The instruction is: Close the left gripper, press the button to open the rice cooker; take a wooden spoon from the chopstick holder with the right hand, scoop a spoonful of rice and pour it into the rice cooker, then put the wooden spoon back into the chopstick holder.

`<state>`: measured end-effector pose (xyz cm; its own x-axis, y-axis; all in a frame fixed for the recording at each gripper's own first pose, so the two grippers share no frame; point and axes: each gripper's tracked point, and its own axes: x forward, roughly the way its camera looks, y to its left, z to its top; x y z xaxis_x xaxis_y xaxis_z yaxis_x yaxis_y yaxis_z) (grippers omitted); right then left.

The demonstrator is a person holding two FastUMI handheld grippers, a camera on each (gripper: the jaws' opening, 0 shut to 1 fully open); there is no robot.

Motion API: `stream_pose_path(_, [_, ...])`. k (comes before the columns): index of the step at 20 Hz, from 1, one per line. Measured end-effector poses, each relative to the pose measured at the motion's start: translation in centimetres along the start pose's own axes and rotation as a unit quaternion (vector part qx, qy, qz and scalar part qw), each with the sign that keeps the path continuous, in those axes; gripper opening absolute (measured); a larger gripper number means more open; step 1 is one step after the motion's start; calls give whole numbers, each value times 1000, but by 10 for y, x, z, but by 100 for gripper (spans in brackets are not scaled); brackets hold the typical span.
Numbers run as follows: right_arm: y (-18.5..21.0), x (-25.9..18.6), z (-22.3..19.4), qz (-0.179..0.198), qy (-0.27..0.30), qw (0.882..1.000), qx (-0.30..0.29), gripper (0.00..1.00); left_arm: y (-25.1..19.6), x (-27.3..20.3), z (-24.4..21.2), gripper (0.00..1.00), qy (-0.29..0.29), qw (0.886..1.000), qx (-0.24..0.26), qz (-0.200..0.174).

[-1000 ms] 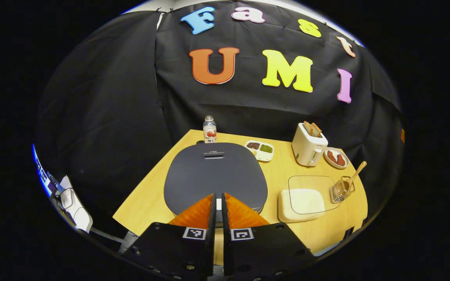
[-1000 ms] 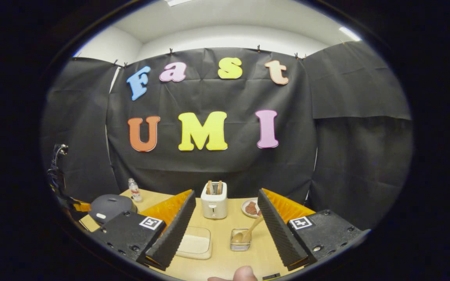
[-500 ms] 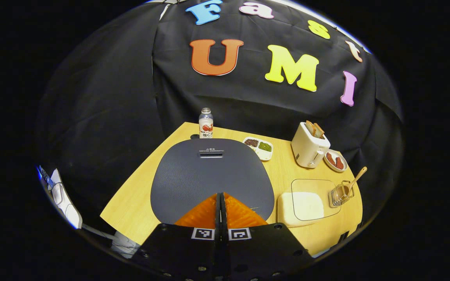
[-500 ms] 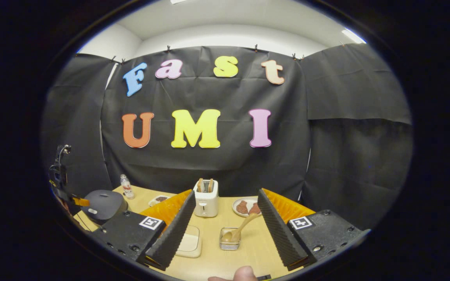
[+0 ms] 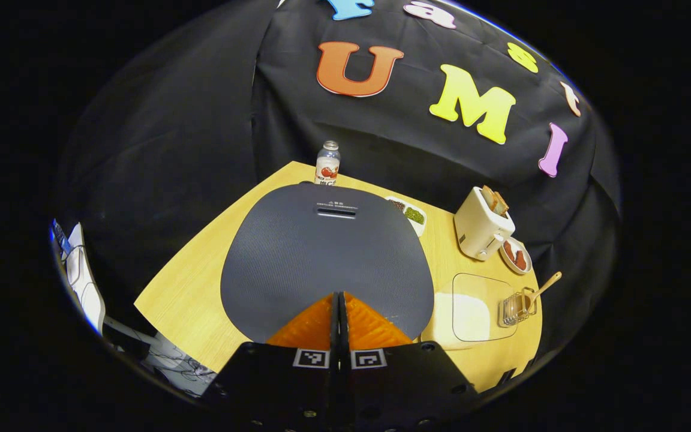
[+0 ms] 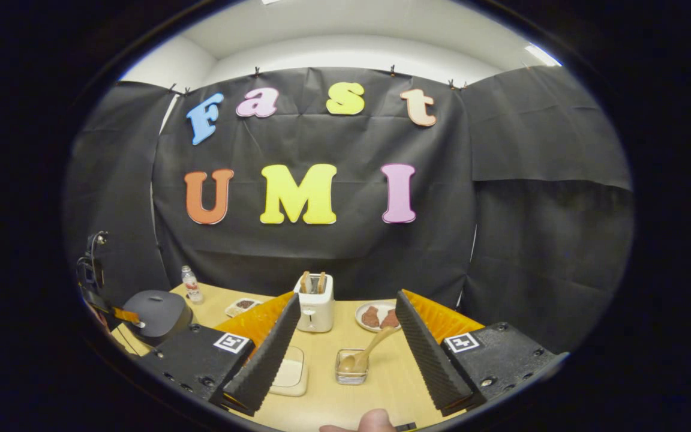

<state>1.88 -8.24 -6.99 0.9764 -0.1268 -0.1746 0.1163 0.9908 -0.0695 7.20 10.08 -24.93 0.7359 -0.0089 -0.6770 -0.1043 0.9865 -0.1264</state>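
Observation:
The dark grey rice cooker [image 5: 327, 252] has its lid down and sits at the table's left. My left gripper [image 5: 338, 295] is shut with nothing held, its tips at the lid's near edge, right over the front of the cooker. A wooden spoon [image 5: 542, 285] leans in the wire chopstick holder [image 5: 514, 307] on the right, beside a clear-lidded box of rice [image 5: 471, 312]. In the right gripper view, my right gripper [image 6: 345, 315] stands open above the table's near side, with the chopstick holder [image 6: 350, 367] and spoon [image 6: 366, 354] ahead between its fingers. The rice cooker [image 6: 156, 315] sits far left there.
A small bottle [image 5: 327, 164] stands behind the cooker. A divided dish of beans [image 5: 408, 213], a white toaster [image 5: 482, 223] with bread and a plate of meat [image 5: 514, 255] line the back right. The wooden table [image 5: 189, 288] ends close to my left gripper.
My left gripper went from slightly open to shut and moved forward and down onto the cooker's front edge. The right gripper stayed open and shifted slightly rightwards.

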Motion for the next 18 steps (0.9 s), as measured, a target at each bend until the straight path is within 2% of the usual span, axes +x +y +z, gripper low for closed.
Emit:
stream_pose_path(4, [4,-2,-2,7,-1,1000,-1,100,1,0,-3,0,21,999,28,8])
stream_pose_path(8, [-1,-8,-2,5,-3,1000,1,100,2,2,-3,0,11,1000,15,4])
stream_pose_path(11, [-5,-13,3,4,-7,1000,7,100,0,-3,6,0,-17,1000,8,-5])
stream_pose_path(14, [-3,-16,7,8,-14,1000,15,100,-2,-18,29,1,-58,998,-6,2])
stream_pose_path(18, [-3,-19,10,14,-21,999,21,100,-15,-47,83,2,-141,989,41,4])
